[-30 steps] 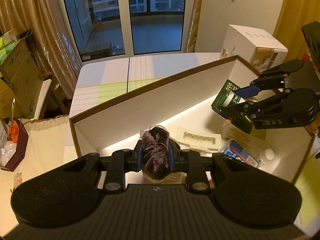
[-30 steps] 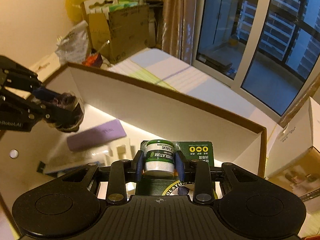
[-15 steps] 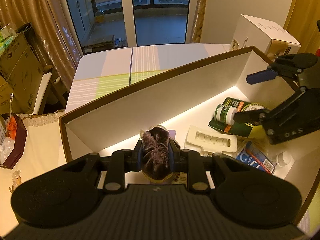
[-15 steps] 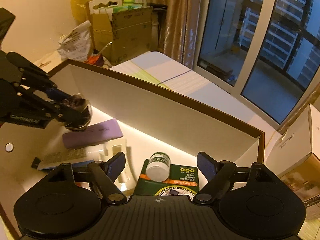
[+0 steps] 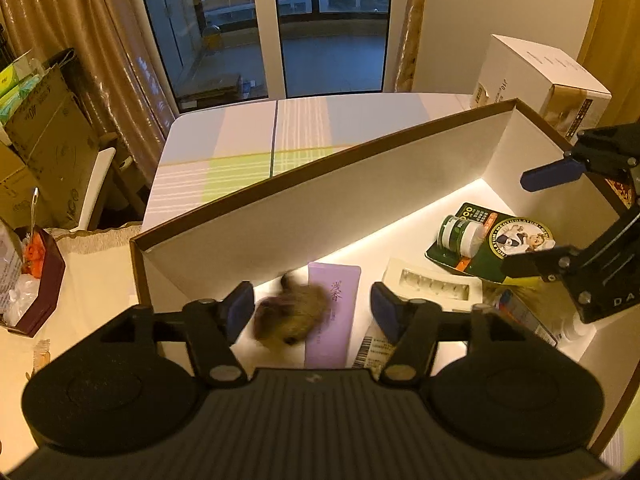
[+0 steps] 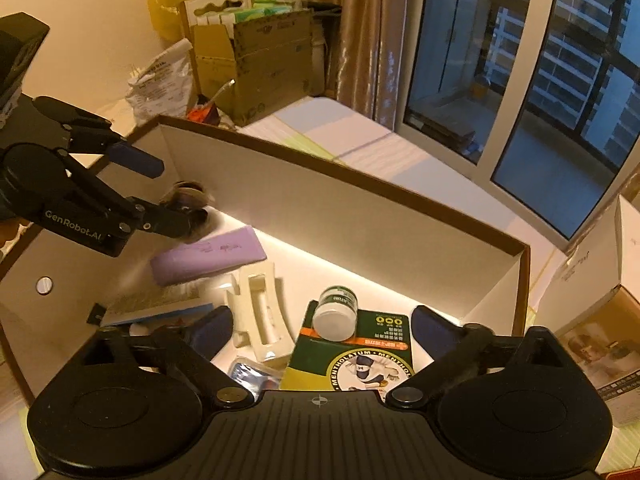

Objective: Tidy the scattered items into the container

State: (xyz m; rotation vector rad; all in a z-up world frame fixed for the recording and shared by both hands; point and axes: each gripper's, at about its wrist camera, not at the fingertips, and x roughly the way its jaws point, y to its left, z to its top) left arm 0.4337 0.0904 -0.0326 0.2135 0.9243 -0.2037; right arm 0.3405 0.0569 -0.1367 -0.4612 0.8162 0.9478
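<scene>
Dark, fuzzy and motion-blurred, the furry pouch drops inside the white box, between the left gripper's opening jaws, untouched by them. It looks soft and light; pinch its middle. The right gripper is opening above the green jar, clear of it. The pouch's exact shape is unclear.

**Camera setup, both wrists**

Left wrist view: looks steeply down and forward from close above the box, toward the window. Right gripper enters at its right edge.

Right wrist view: same downward tilt, close over the box's other end; left gripper at its left.

Shared: box interior, purple tube, green jar.
</scene>
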